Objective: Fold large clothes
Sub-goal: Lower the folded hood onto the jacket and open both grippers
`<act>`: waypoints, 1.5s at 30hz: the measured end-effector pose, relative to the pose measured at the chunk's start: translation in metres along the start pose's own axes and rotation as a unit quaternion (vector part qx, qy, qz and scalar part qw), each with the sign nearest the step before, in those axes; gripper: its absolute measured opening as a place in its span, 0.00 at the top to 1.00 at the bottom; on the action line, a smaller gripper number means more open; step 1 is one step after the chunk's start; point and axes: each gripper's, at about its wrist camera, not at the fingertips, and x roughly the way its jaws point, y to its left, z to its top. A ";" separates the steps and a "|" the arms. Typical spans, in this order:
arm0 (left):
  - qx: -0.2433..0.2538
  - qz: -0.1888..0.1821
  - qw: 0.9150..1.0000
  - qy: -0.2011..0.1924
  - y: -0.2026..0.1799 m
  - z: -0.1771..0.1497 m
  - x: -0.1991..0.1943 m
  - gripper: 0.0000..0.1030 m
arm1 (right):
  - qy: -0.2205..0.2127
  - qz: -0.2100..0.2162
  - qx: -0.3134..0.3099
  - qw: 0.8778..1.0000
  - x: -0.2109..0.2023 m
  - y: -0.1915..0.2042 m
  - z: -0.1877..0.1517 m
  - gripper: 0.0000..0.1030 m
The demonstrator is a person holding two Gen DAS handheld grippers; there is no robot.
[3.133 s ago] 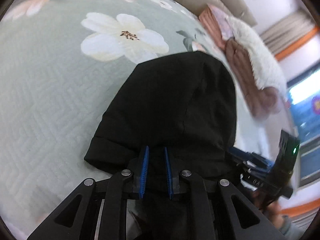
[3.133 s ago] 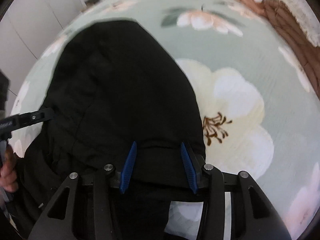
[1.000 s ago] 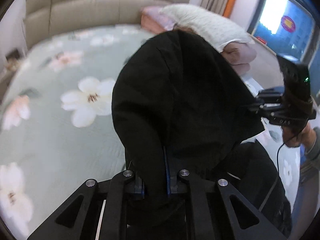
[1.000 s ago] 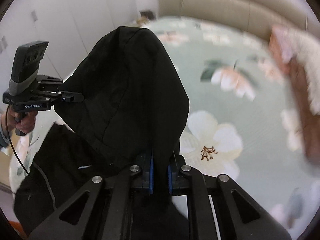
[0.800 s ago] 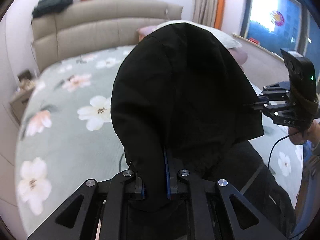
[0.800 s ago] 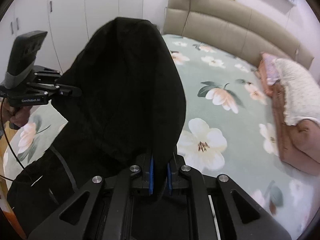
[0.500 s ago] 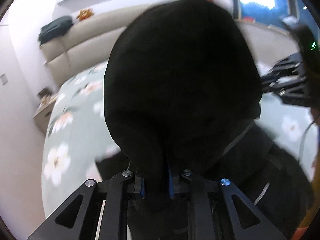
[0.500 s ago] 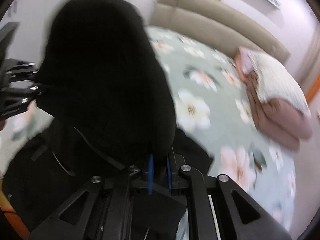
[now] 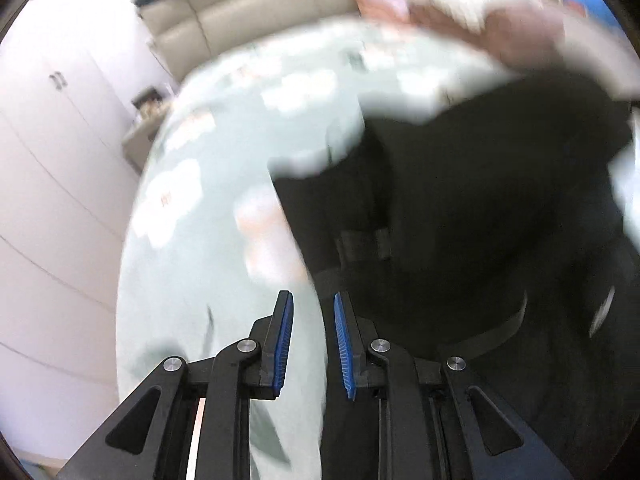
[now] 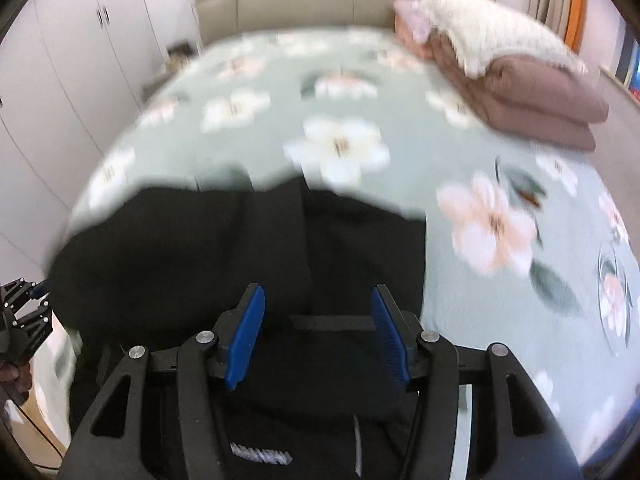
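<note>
Black garment (image 10: 240, 248) lies on floral bed (image 10: 460, 152). Right gripper (image 10: 318, 332) just opened above it, empty. Left gripper (image 9: 310, 344) slightly open, empty.

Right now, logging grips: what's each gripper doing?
Left gripper: open, empty.
Right gripper: just opened, jaws apart over the black garment, not gripping.

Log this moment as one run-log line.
step: fold released | left gripper: open, empty | right gripper: jaws just opened, nothing pinched | black garment: lying on floral bedspread
</note>
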 end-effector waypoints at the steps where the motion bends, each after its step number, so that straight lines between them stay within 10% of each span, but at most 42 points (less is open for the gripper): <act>1: -0.011 -0.010 0.999 -0.031 0.004 0.021 -0.008 0.78 | -0.013 0.004 -0.002 1.000 -0.004 0.007 0.009 0.43; 5: -0.038 -0.121 0.988 -0.091 -0.004 0.089 -0.010 0.78 | -0.032 0.022 -0.003 0.999 -0.005 0.033 0.036 0.43; 12: -0.076 -0.310 0.940 0.123 -0.084 0.042 0.081 0.78 | -0.013 0.053 -0.005 0.998 0.003 0.064 0.054 0.42; 17: -0.077 -0.306 0.940 0.126 -0.108 -0.022 0.068 0.78 | 0.046 0.061 -0.040 0.996 0.051 0.096 0.040 0.42; 24: -0.125 -0.343 0.919 0.146 -0.083 -0.044 0.081 0.78 | 0.173 0.028 -0.073 0.982 0.123 0.093 -0.101 0.43; 35: -0.129 -0.336 0.930 0.071 -0.065 -0.002 0.031 0.75 | 0.111 0.071 -0.067 0.989 0.059 0.104 -0.095 0.43; 37: -0.143 -0.356 0.922 0.058 -0.054 0.003 0.031 0.53 | 0.094 0.078 -0.066 0.990 0.052 0.109 -0.091 0.43; 45: -0.152 -0.342 0.920 0.113 -0.079 -0.034 0.108 0.58 | 0.141 0.043 -0.083 0.986 0.121 0.122 -0.124 0.39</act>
